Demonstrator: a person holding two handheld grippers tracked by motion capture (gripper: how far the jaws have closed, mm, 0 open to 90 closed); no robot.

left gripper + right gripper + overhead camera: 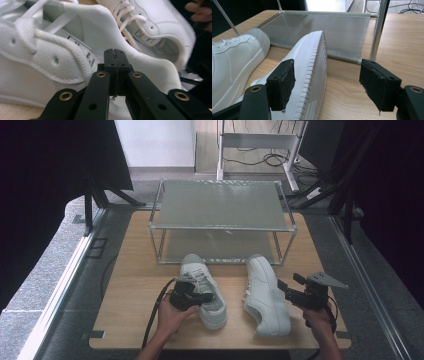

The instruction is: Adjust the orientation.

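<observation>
Left shoe (204,290) sits on counter (130,305) before rack (220,220), collar fabric pinched by shut left hand-held gripper (200,298); thin grip may slip. Right hand-held gripper (329,85) gapes around tipped right shoe (265,295), ungripped; toppling is risked.

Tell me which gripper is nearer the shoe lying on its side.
Right. The right gripper has open jaws beside the tipped shoe; the left gripper is shut at the upright shoe.

In the lower middle of the high view, the left black two-jaw hand-held gripper (192,296) had its jaws pressed together, gripped by the left hand (170,315). At lower right, the right black hand-held gripper (290,287) stood with jaws wide apart.
</observation>
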